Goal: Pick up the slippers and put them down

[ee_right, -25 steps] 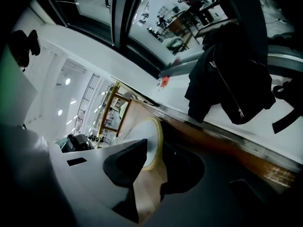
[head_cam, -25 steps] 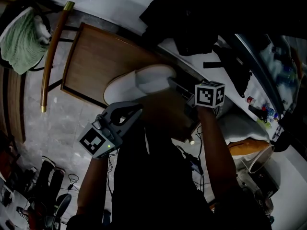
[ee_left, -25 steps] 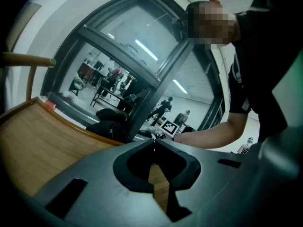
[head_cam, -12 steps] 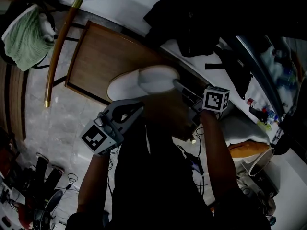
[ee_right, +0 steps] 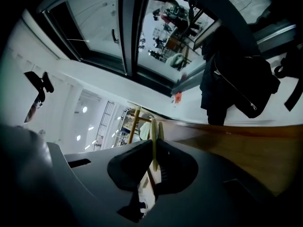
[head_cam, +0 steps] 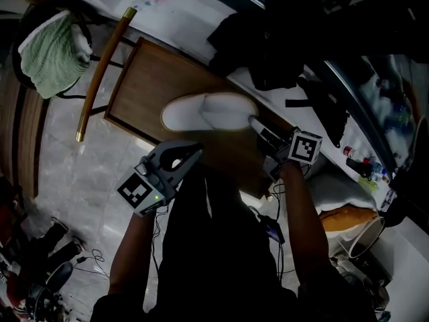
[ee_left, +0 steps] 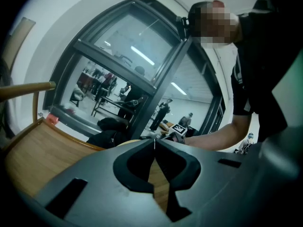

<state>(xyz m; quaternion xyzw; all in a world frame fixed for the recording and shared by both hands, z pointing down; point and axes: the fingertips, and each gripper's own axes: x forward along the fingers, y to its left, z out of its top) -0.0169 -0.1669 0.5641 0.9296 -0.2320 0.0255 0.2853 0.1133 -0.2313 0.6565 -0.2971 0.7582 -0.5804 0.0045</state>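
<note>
Inspector: Head view first. Where is the slipper?

Clerk: White slipper sits over the brown wooden seat, lengthwise across the picture. Contact with the wood cannot be confirmed. The right gripper meets the slipper's right-hand end. The left gripper is just below the slipper and apart from it. A curved wooden rail runs beside the seat, and a green cloth hangs at upper left.

Inspector: Left gripper view?

Clerk: The left gripper has its jaws together, tips touching, with nothing between them. Beyond them the seat fills the lower left, and a person's arm reaches in from the right.

Inspector: Right gripper view?

Clerk: The right gripper has just been closing its jaws, which now stand narrow. They are pinched on a thin, pale edge of the slipper, and that edge stands upright between the pads. A second pale strip shows just beside it, outside the grip. I cannot tell what that strip is. The seat stretches away to the right, and a dark coat hangs behind it.
</note>
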